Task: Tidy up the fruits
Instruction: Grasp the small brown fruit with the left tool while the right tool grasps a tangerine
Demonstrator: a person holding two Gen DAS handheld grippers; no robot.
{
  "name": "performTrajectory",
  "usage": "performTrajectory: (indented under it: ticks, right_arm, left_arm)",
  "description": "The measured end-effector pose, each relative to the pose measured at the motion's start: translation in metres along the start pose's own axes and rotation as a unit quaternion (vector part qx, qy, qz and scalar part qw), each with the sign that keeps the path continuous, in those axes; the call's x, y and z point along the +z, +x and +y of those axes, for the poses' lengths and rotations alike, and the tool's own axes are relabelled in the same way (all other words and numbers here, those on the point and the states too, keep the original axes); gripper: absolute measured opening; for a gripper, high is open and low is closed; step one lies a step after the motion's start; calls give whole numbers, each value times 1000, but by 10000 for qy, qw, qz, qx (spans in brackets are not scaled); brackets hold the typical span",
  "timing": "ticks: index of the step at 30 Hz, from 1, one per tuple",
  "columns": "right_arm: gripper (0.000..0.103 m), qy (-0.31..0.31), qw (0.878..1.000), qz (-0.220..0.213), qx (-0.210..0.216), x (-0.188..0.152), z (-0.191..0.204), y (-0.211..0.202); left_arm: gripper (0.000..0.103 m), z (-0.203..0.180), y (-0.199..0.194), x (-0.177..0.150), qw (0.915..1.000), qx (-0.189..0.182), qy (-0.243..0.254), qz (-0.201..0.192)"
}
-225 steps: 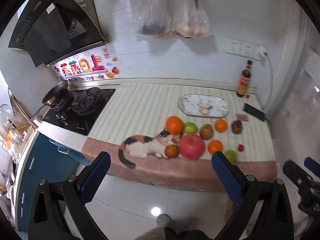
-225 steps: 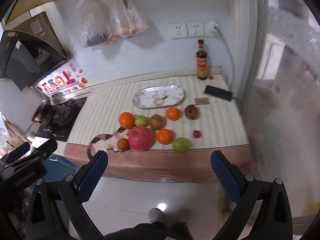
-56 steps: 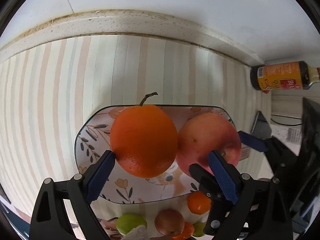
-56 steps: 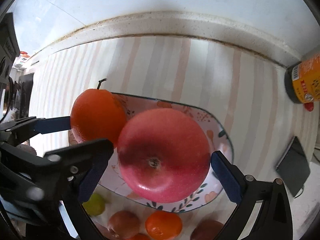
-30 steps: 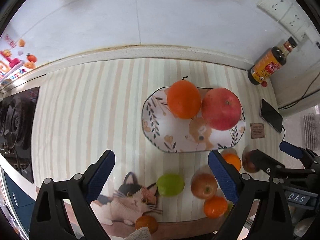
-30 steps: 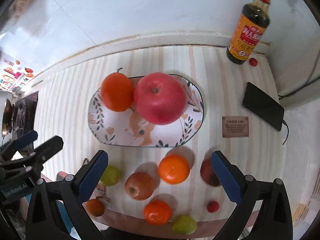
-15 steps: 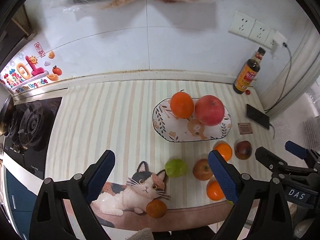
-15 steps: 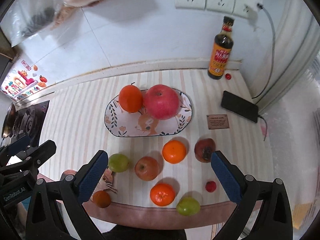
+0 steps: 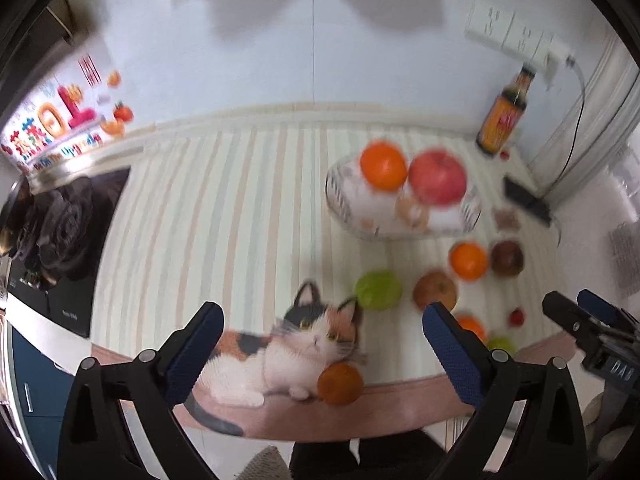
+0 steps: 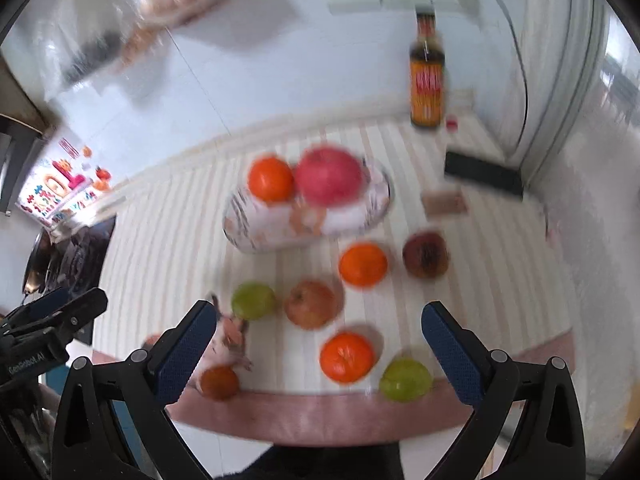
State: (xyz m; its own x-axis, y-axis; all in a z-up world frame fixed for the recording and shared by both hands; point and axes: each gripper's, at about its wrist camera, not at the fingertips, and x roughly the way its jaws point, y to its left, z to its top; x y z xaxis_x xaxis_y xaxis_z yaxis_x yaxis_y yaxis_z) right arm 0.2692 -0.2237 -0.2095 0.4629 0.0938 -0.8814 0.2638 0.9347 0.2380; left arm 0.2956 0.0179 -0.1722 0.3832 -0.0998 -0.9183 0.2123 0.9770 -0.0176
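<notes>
Left half of the worktop (image 9: 224, 208) is wide open stripes, easy way in. Right half is packed: loose fruit spread between the front edge and the plate (image 10: 256, 236), with narrow gaps. A sauce bottle (image 10: 427, 80) and a phone (image 10: 482, 174) block the back right corner.

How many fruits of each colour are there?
Orange: 4, one on the plate, three on the counter.
Green: 2.
Big red apple: 1.
Brownish-red: 2.
Tiny red fruit: 1.
Total: 10.
</notes>
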Motion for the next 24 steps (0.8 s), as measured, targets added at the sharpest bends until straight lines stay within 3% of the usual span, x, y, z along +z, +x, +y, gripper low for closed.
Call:
performTrajectory:
  ticks: [4, 5, 6, 8, 14, 15, 16, 17, 18, 24]
  right_arm:
    - [101, 421, 9965, 718, 49, -19, -29, 47]
    - [93, 520, 9951, 834, 67, -23, -35, 57]
    - [72, 591, 9937, 948, 107, -28, -41, 66]
    - [55, 723, 9904, 1171, 137, -37, -52, 83]
    - [55, 631, 9866, 1474, 295, -40, -58, 110]
    - [55, 575, 9863, 1520, 272, -39, -57, 113]
    - [55, 537, 9858, 1562, 291, -37, -56, 116]
    - [56, 524, 9850, 1616, 301, -34, -56, 119]
    - [58, 536, 9844, 1649, 294, -32, -56, 120]
    - [59, 481, 9818, 1798, 368, -21, -59, 126]
  left_arm:
    - [102, 1, 51, -27, 9971, 110, 20, 748]
    - [102, 2, 65, -35, 9953, 98, 11, 963]
    - [102, 2, 76, -43, 9935, 88, -6, 1139]
    - [102, 2, 99, -56, 9888, 105, -76, 1484]
    - [101, -3, 156, -79, 9703, -215, -357, 2384]
    - [92, -3, 163, -82, 9676, -296, -441, 2468]
    - [71, -4, 167, -83, 9662, -337, -490, 2509]
    - [61, -5, 171, -85, 9652, -404, -541, 2526]
    - [55, -5, 172, -85, 9651, -427, -587, 2516]
    - [54, -8, 163, -70, 9745, -264, -507, 2170]
